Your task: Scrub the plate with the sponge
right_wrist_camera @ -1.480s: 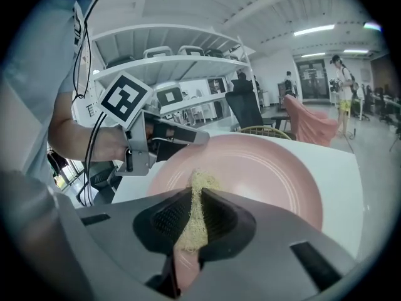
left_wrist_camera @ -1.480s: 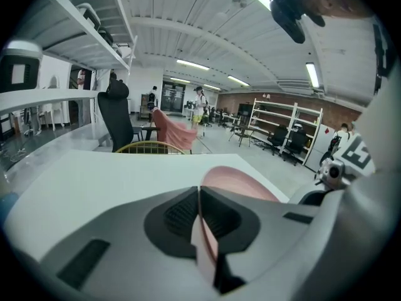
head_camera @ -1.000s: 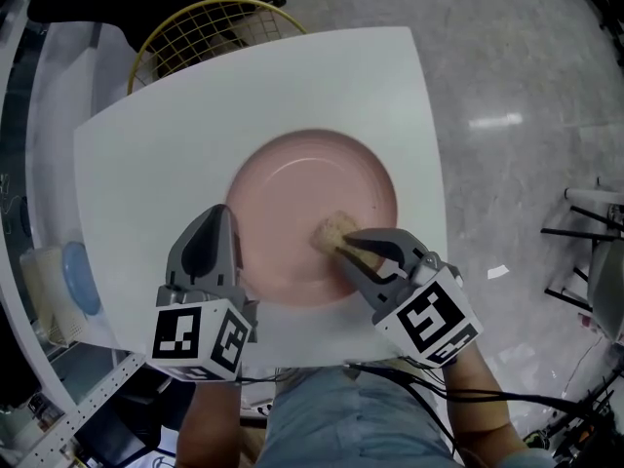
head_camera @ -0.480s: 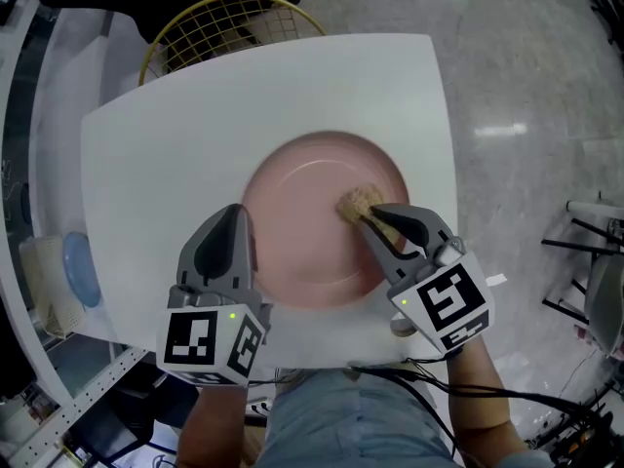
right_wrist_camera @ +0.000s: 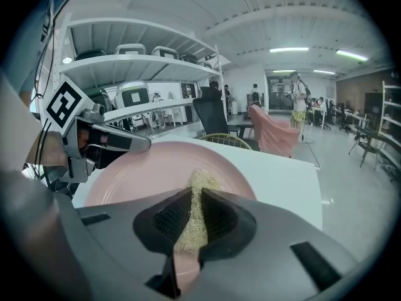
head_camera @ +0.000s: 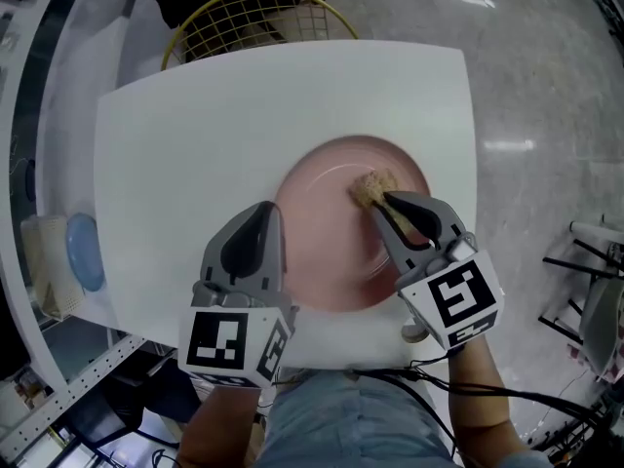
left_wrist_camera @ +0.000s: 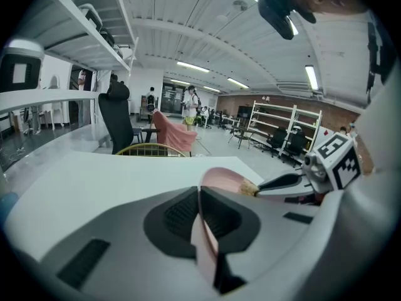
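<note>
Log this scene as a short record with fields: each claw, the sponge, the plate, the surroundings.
left claw: shut on the near-left rim of the pink plate
right claw: shut on the tan sponge
sponge: on the plate's inner face, just beyond its middle
plate: on the white table, toward the right side
surroundings: yellow wire basket beyond the table's far edge
task stage: sponge on the plate, plate held steady by its rim
</note>
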`<state>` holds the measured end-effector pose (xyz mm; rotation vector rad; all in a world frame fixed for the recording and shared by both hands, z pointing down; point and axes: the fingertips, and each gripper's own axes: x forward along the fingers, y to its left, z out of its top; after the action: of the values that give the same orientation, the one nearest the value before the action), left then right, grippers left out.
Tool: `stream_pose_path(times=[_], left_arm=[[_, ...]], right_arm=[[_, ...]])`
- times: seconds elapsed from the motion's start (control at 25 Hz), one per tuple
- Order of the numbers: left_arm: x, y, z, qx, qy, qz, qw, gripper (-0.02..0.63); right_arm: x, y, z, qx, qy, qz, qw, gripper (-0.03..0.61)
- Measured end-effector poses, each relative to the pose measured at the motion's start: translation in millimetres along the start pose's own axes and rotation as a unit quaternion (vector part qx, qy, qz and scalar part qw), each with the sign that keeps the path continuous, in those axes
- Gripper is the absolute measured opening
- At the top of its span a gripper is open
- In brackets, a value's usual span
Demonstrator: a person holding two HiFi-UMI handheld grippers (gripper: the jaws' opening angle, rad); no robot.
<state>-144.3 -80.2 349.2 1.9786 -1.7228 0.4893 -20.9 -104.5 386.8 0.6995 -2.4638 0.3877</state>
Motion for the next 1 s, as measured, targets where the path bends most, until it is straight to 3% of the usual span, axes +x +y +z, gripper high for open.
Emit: stream_pose_path(times=[0.24,0.68,1.0], left_arm=[[2,0,1,-0.018,0.008,-0.005,0.9998,0.023],[3,11,-2,-0.03,0.011,0.001,0.9995,0.021],[6,19,-3,-0.012,0.002,0.004,0.9999,0.021]], right_arm=[[14,10,17,-0.009,-0.02,0.007,1.0,0.054],[27,51,31,-0.031,-0.03,0.069,0.997,0.054],[18,82,20,-0.03,-0.019,0.113,0.993,0.054]])
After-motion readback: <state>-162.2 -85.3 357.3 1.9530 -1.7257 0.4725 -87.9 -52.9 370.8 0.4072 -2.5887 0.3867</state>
